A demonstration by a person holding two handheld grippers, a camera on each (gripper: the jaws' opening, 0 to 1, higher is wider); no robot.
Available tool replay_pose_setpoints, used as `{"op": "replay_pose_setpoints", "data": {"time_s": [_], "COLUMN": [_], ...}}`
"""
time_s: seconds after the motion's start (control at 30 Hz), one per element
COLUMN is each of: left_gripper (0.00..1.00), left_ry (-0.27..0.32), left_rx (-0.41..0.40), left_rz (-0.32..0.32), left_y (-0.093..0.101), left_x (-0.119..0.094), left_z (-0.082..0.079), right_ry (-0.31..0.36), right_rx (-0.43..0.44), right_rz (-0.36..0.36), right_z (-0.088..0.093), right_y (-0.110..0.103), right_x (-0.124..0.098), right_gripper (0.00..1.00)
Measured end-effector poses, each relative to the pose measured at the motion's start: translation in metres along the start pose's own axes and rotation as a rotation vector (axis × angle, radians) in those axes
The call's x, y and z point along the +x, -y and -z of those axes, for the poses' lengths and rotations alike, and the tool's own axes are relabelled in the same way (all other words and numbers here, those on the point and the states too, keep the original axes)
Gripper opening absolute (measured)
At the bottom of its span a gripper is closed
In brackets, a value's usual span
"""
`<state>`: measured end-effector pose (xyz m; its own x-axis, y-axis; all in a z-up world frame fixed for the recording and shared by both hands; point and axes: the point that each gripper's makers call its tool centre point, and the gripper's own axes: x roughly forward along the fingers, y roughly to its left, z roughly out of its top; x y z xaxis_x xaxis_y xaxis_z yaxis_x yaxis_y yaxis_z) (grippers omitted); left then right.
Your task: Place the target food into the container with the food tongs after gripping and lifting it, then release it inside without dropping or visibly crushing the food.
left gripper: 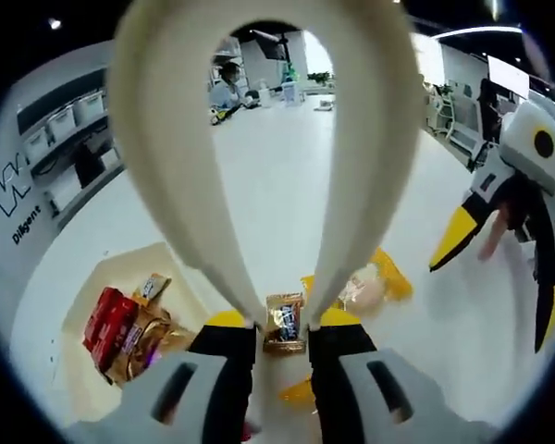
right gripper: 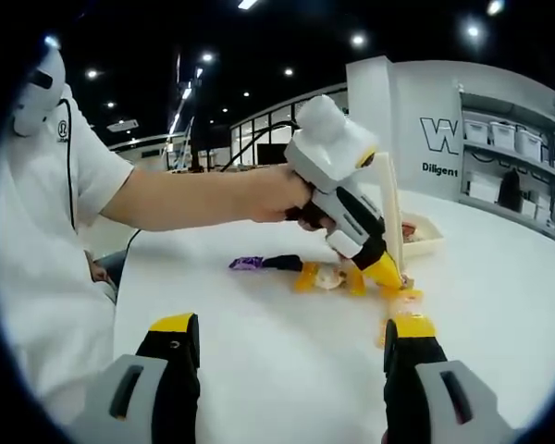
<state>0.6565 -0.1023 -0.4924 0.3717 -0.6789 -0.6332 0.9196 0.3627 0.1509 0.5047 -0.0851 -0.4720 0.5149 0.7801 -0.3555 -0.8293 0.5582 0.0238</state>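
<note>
Two cream tongs (left gripper: 268, 157) arms, clenched in the left gripper (left gripper: 282, 335), straddle a small snack packet (left gripper: 284, 324). Right gripper (right gripper: 291, 347) fingers hang released. Squeeze gently, then lift toward the container (left gripper: 83, 296).

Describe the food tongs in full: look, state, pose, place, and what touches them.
The food tongs are cream-coloured and look like smooth plastic: two broad arms joined in a rounded loop at the far end, narrowing toward the tips. In the left gripper view they run forward from the left gripper, whose yellow-tipped jaws clamp their arms. The tips converge at a small brown wrapped snack on the white table. In the right gripper view the tongs stand nearly upright, tips down by the tray.
</note>
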Motion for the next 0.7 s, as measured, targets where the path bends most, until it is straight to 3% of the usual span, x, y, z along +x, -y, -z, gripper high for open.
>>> {"op": "replay_pose_setpoints", "data": {"time_s": [0.7], "left_gripper": [0.18], "left_ry": [0.025], "left_rx": [-0.076], "left_rz": [0.062], "left_y": [0.0014], "left_x": [-0.0041], "left_z": [0.0055], "right_ry": [-0.001], "right_rx": [0.001], "right_rz": [-0.002], "right_z": [0.0007], "right_y": [-0.0004], "right_x": [0.0005], "right_gripper": [0.81]}}
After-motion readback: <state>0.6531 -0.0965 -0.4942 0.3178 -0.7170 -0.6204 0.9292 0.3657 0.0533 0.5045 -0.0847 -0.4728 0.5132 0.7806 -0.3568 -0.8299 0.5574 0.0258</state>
